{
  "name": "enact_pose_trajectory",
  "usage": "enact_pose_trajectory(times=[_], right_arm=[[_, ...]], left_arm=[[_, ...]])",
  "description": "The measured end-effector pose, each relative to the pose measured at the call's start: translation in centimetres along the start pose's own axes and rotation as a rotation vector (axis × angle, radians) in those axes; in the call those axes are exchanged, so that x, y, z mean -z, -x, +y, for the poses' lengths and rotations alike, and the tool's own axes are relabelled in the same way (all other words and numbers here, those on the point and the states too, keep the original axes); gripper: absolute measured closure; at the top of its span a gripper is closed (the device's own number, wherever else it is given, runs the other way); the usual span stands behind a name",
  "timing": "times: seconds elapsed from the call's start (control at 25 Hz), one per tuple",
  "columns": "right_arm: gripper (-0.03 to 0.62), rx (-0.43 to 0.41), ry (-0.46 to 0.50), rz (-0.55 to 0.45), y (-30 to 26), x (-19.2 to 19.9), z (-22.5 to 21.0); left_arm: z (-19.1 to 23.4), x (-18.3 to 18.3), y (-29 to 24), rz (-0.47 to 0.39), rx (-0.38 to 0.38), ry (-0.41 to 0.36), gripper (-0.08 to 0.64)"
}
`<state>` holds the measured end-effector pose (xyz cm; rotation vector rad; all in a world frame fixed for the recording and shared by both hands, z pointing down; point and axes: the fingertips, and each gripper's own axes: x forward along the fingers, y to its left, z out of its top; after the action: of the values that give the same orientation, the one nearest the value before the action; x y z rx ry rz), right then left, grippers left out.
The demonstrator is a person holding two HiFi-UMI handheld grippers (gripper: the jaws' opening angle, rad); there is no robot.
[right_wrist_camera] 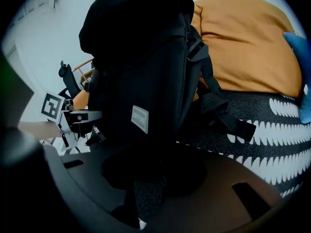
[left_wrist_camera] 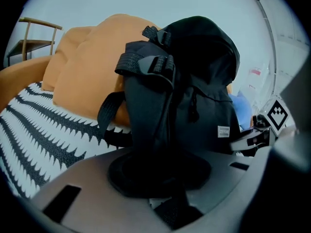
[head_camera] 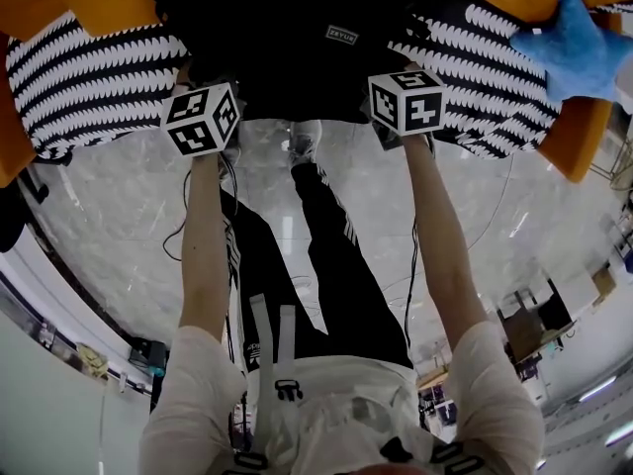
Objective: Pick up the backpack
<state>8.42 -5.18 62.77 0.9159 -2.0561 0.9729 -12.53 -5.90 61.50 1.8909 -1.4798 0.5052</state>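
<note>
A black backpack stands upright on a sofa with a black-and-white patterned cover, at the top centre of the head view. My left gripper is at its lower left corner and my right gripper at its lower right corner. In the left gripper view the backpack fills the middle, and its bottom fabric is pinched in my left gripper. In the right gripper view the backpack, with its small grey label, sits likewise in my right gripper. Each gripper view shows the other gripper at the pack's far side.
Orange cushions lean behind the backpack, with another to its right. A blue star-shaped plush lies on the sofa at the right. A wooden chair stands beyond the sofa's left end. Pale marble floor lies below.
</note>
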Motion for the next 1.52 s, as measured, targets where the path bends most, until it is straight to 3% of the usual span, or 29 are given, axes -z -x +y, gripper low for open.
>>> enact_pose_trajectory(times=[0.4,0.56,0.8,1.0,1.16,1.52], right_arm=[[0.528,0.076,0.060,-0.058,0.9,-0.3,0.9],[0.532,0.107,0.066,-0.088,3.4,-1.9,2.0],[0.538,0.180,0.071,-0.206,6.7,-9.5,1.4],[0.540,0.209,0.068,-0.273,13.7,-14.4,3.9],[0.540,0.249,0.079,-0.394,19.9,-20.5,4.7],[0.540,0.272,0.106,-0.594,36.1,-27.6,14.5]], left_arm=[[-1.9,-0.6,2.1,-0.053,0.008,-0.170,0.502],[-3.3,-2.9,4.9,-0.100,0.002,-0.217,0.509],[-5.1,-11.6,5.9,-0.224,-0.004,-0.300,0.514],[-7.9,-18.7,11.4,-0.289,0.014,-0.336,0.514],[-10.7,-26.4,15.0,-0.388,0.017,-0.376,0.514],[-14.9,-37.6,30.7,-0.525,-0.013,-0.362,0.514]])
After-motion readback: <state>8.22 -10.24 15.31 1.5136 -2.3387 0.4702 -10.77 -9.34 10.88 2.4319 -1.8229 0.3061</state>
